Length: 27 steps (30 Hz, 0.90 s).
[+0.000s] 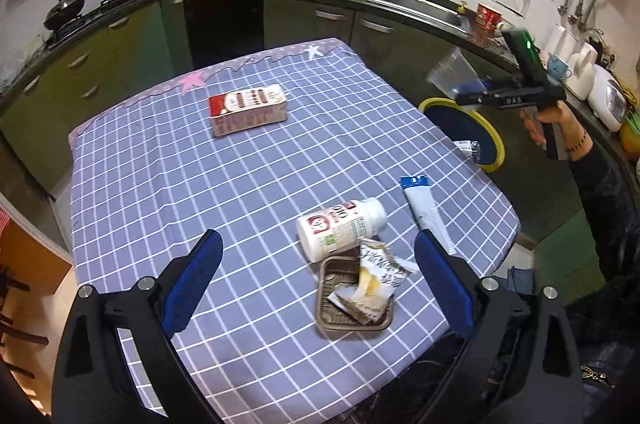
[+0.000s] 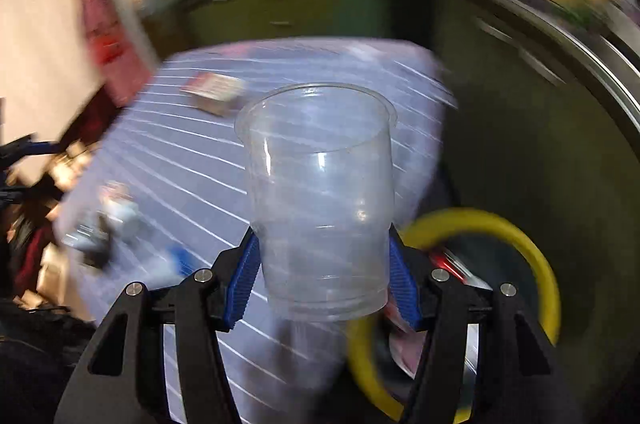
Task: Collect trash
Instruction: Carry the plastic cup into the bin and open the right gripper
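- The right gripper [image 2: 322,266] has its jaws clamped on the lower body of a clear plastic cup [image 2: 320,192], one blue pad on each side wall, mouth pointing away from the wrist; gripping low leaves the rim free to drop out first.
- Just below and to the right of those jaws lies the yellow-rimmed bin [image 2: 536,256], some wrappers already inside it. The cup hangs beside the tabletop edge, not yet over the bin's opening by my reading, so the step in hand looks like the carry to the drop.
- The right wrist view is heavily smeared, so the small items on the cloth behind the cup cannot be told apart there.
- The left gripper [image 1: 316,278] hovers over the near part of the tabletop [image 1: 168,184] with jaws wide and nothing between the pads, likely readied for the next pick.
- Between and just ahead of the left jaws sit a white bottle [image 1: 340,228] on its side, touching a brown tray [image 1: 352,304] with a crumpled wrapper [image 1: 380,272] lying in it.
- A blue-capped tube [image 1: 424,212] lies just ahead of the right-hand jaw, near the tabletop edge.
- A carton [image 1: 248,110] lies on its side well ahead of the jaws, apart from the rest, so it is probably the farthest reach left.
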Each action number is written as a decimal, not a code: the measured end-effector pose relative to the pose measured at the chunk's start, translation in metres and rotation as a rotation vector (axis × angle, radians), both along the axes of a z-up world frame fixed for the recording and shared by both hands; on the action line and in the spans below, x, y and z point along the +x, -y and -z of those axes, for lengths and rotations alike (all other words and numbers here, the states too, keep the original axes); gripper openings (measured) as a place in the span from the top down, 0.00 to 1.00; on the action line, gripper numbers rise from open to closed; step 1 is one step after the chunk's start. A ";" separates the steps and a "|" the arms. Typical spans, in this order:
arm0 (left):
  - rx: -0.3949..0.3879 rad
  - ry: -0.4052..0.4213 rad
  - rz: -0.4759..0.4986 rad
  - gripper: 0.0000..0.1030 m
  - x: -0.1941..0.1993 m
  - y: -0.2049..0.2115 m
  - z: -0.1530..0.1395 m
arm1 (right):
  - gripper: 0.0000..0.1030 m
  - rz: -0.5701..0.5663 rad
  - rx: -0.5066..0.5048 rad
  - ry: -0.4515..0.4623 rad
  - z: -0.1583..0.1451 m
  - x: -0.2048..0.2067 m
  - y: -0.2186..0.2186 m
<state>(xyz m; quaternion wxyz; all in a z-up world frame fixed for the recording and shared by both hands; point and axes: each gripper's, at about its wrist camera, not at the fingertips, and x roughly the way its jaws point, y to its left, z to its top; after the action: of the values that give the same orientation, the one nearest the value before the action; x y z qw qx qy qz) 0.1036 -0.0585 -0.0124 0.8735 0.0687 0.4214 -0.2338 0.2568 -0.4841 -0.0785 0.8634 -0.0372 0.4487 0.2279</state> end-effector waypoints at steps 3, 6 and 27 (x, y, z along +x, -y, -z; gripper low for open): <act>0.002 -0.002 0.014 0.11 0.000 0.008 0.000 | 0.43 0.127 -0.073 -0.051 0.027 -0.004 0.040; 0.006 -0.001 0.028 0.11 -0.004 0.017 -0.002 | 0.43 0.217 -0.103 -0.097 0.052 -0.002 0.073; 0.097 -0.023 0.189 0.09 -0.034 0.058 0.018 | 0.30 0.354 -0.091 -0.034 0.059 -0.027 0.089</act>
<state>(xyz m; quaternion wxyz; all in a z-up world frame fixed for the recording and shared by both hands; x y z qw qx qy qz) 0.0699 -0.1169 -0.0304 0.8382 0.1478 0.4339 -0.2954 0.2301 -0.5735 -0.1378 0.8796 0.0072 0.4728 0.0525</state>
